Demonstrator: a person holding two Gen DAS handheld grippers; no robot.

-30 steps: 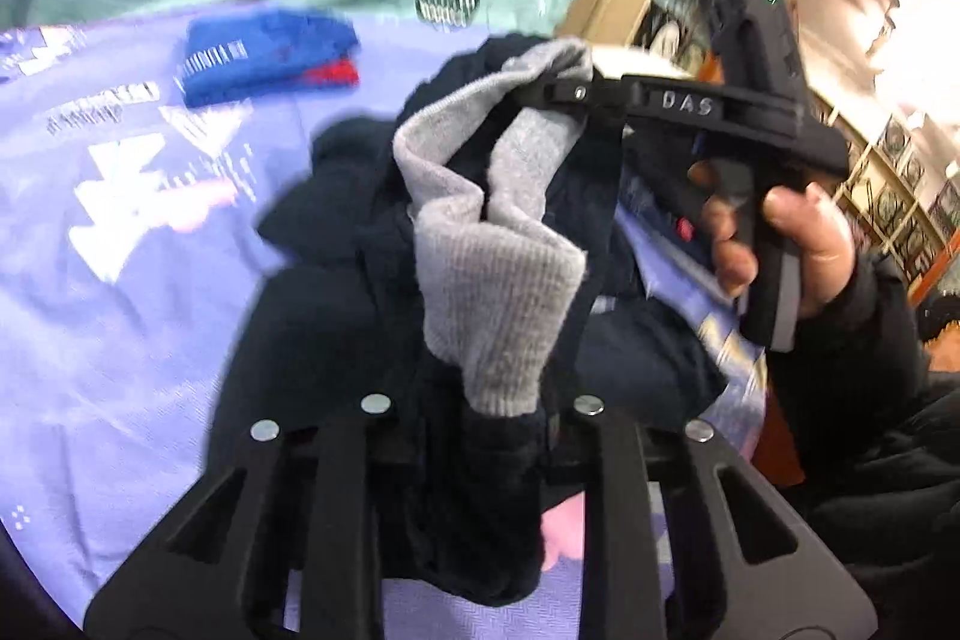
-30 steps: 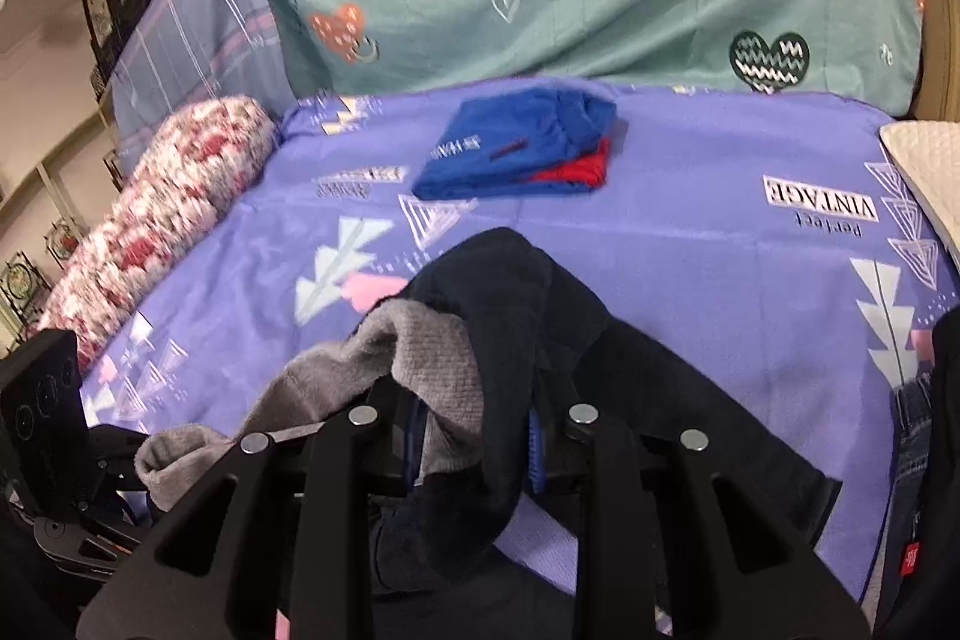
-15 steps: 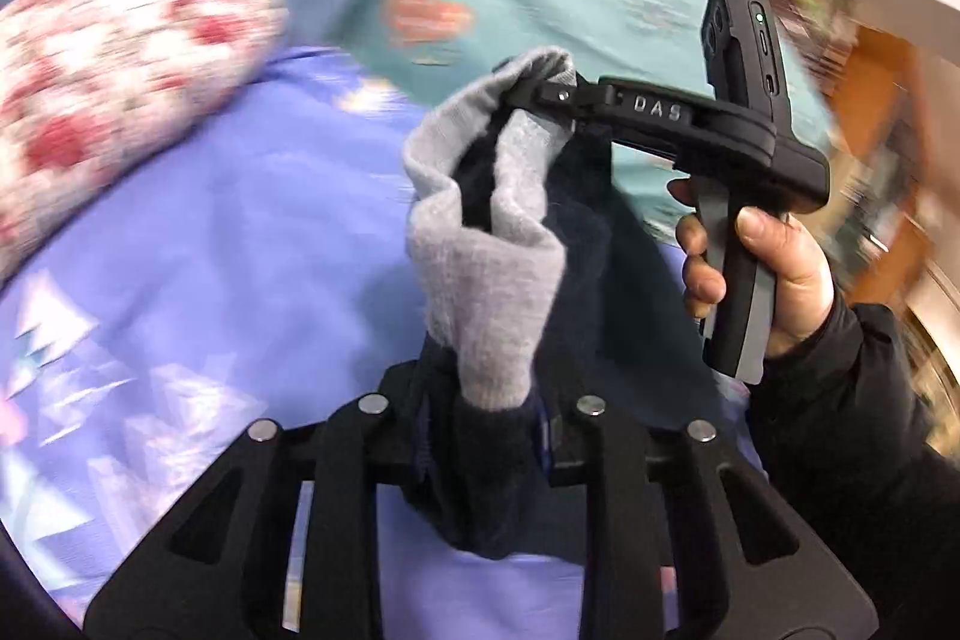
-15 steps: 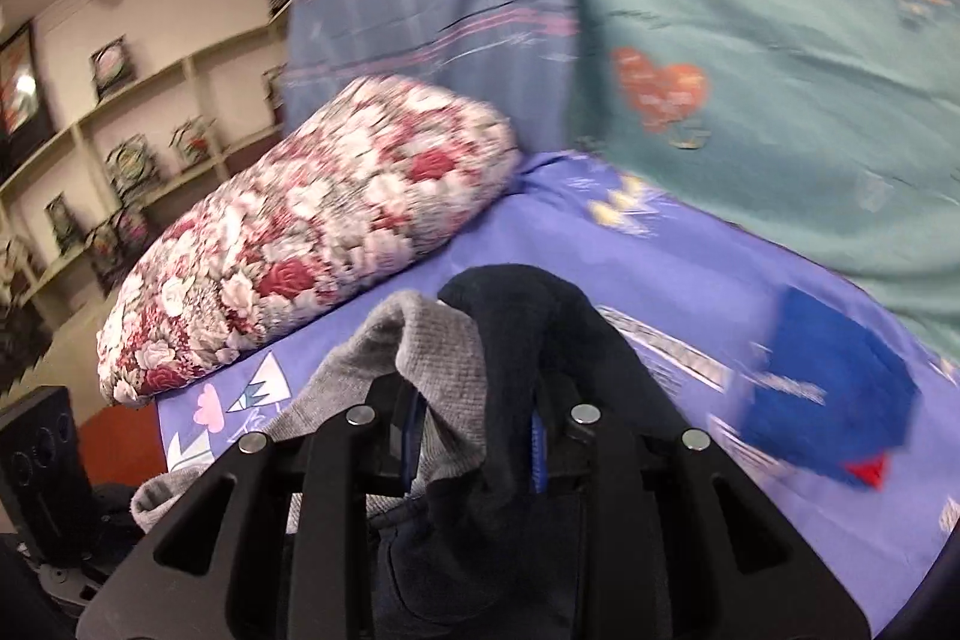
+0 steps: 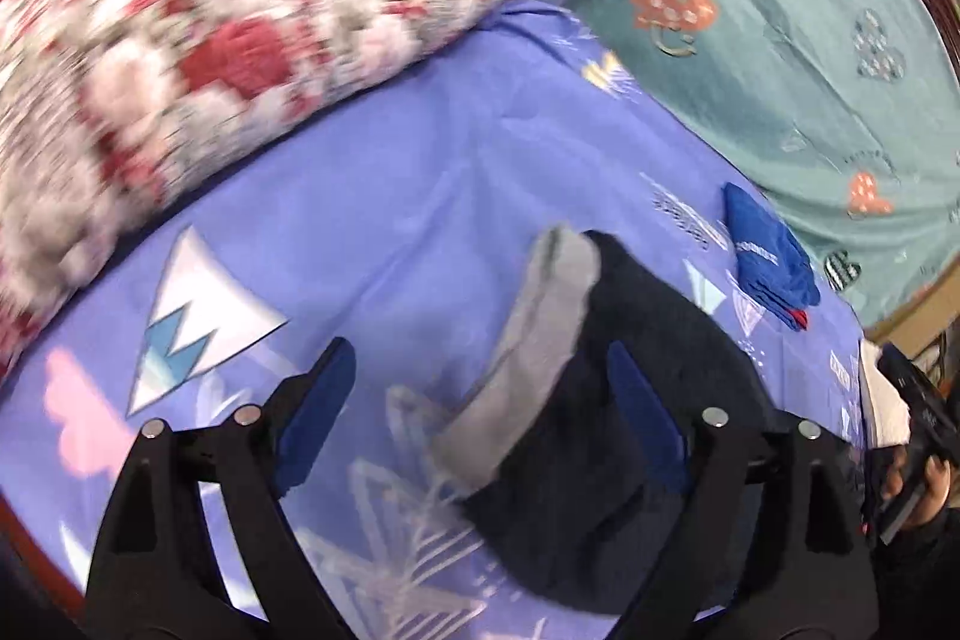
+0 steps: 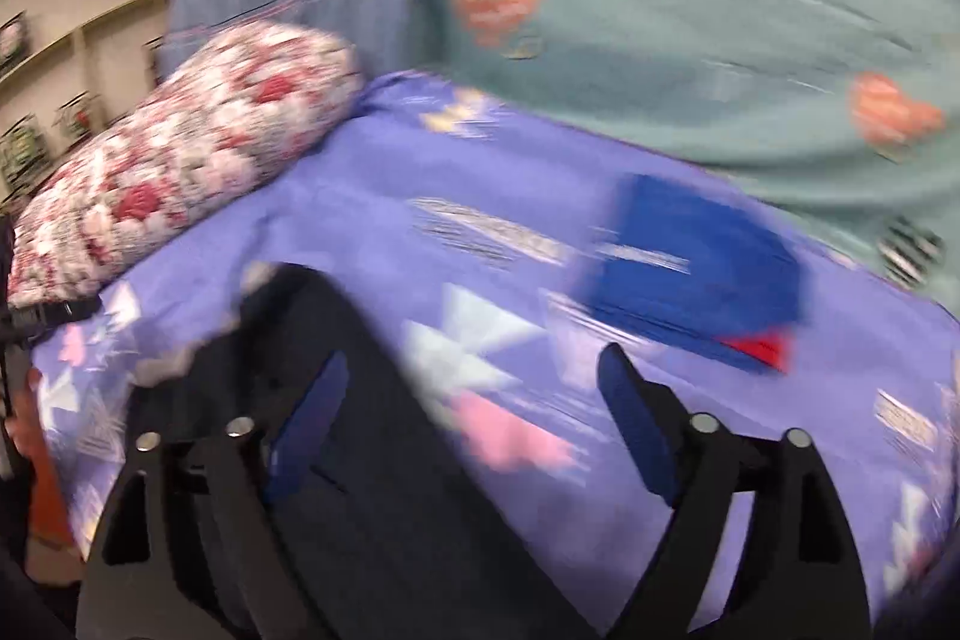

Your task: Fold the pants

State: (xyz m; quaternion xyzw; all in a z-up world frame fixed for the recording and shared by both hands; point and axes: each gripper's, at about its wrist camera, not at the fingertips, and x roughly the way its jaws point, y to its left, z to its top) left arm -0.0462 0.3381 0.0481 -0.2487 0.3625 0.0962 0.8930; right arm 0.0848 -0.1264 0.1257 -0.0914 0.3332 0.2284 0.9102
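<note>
Both claws spread, seemingly above pants.

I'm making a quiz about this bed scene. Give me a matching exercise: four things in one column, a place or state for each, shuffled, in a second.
Things:
1. dark navy pants with grey lining
2. folded blue garment with red edge
3. red-and-white floral pillow
4. left gripper

Places or states:
A. jaws wide apart
B. at the far left of the bed
C. near the teal heart-print cover
D. lying released on the purple sheet

Pairs: 1-D, 2-C, 3-B, 4-A
</note>
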